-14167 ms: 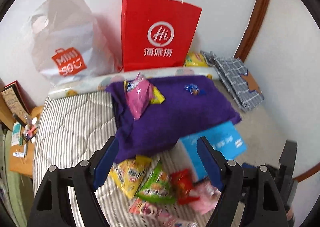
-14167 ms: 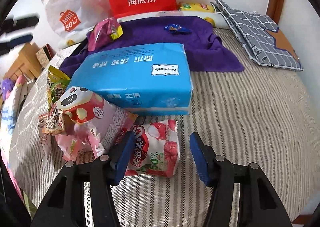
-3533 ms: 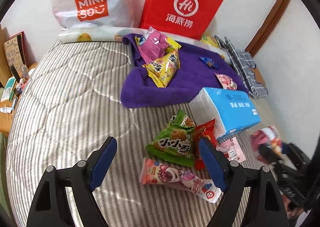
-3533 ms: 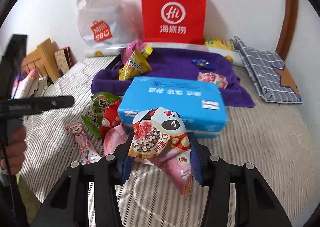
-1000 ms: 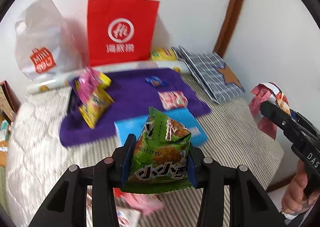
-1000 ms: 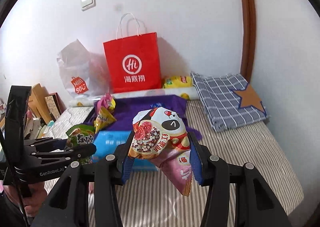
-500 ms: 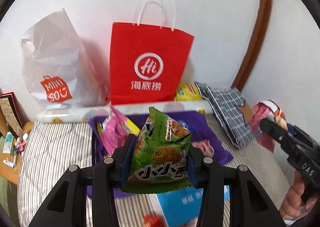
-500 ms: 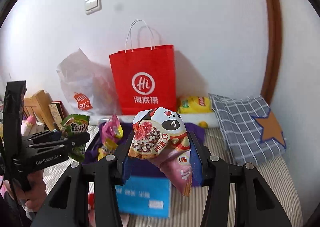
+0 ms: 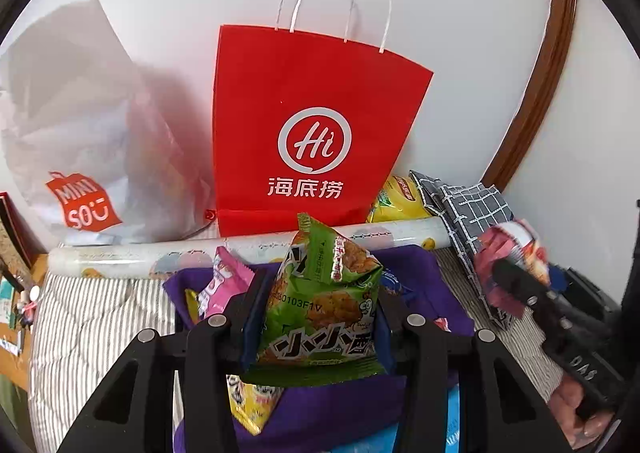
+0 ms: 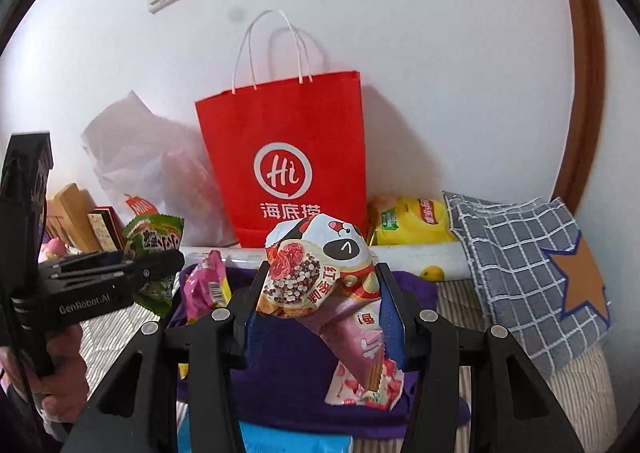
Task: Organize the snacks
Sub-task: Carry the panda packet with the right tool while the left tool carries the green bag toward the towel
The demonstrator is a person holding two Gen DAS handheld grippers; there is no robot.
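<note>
My left gripper (image 9: 316,317) is shut on a green snack bag (image 9: 320,309), held in the air above the purple towel (image 9: 332,409). My right gripper (image 10: 320,301) is shut on a pink panda-print snack bag (image 10: 320,273), also over the purple towel (image 10: 288,357). A pink packet (image 9: 218,285) and a yellow packet (image 9: 250,401) lie on the towel. A red-and-white lychee packet (image 10: 360,389) lies there too. The red paper bag (image 9: 312,133) stands against the wall just behind. In the right wrist view the left gripper (image 10: 160,265) shows at left, with a hand below it.
A white plastic shopping bag (image 9: 80,141) leans on the wall left of the red bag. A rolled printed sheet (image 9: 132,257) lies along the wall. A yellow chip bag (image 10: 412,221) and a grey checked cloth (image 10: 528,261) are at right. A blue tissue pack (image 10: 288,439) lies near.
Both grippers have carried their snack bags forward across the bed toward the wall; the red bag and towel now look larger and closer. Both grips are unchanged.
</note>
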